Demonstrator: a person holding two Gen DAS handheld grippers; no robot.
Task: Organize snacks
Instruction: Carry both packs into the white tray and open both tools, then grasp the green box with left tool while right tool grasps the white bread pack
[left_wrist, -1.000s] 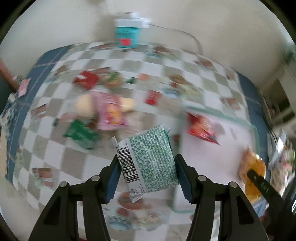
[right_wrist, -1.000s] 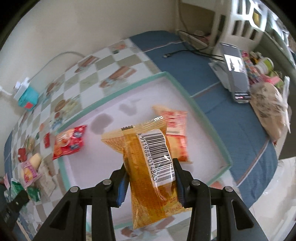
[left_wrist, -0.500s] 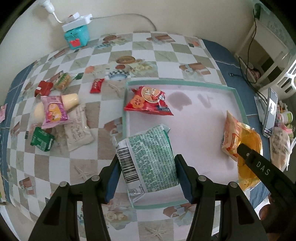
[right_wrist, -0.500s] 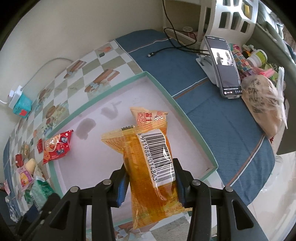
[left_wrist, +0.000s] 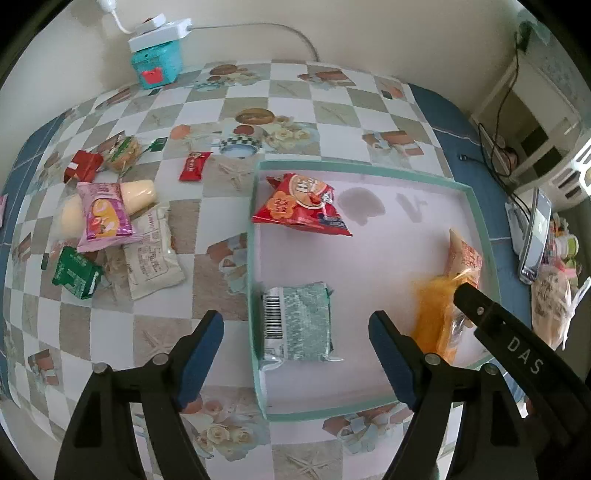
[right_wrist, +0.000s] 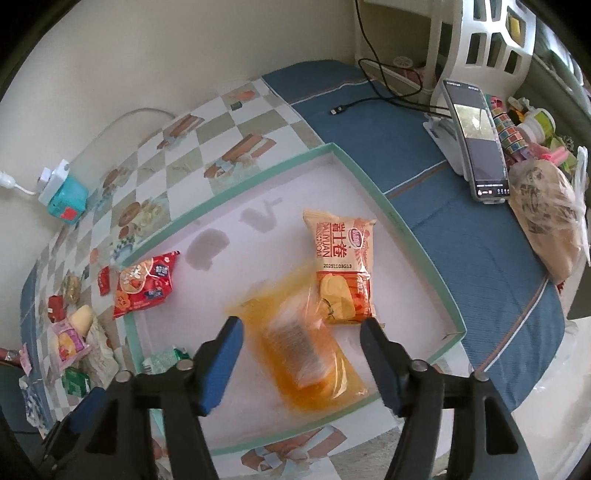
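A shallow green-rimmed tray (left_wrist: 255, 280) (right_wrist: 391, 210) lies on the checked tablecloth. My left gripper (left_wrist: 295, 354) is open above the tray's near left corner; a green-white snack pack (left_wrist: 297, 325) lies in the tray below it. My right gripper (right_wrist: 301, 354) is open; a yellow-orange pack (right_wrist: 306, 347), blurred, lies or falls in the tray under it, and it also shows in the left wrist view (left_wrist: 436, 314). A red pack (left_wrist: 301, 205) (right_wrist: 144, 282) and an orange egg-roll pack (right_wrist: 341, 266) lie in the tray.
Several loose snacks lie left of the tray: a pink pack (left_wrist: 105, 216), a white pack (left_wrist: 153, 258), a green pack (left_wrist: 75, 273), small red packs (left_wrist: 194, 166). A teal power box (left_wrist: 157, 62) stands by the wall. A phone on a stand (right_wrist: 476, 147) and bagged items sit right.
Both grippers have opened and let go of their packs. The green-white pack now lies in the tray; the yellow-orange pack has dropped into the tray beside the egg-roll pack.
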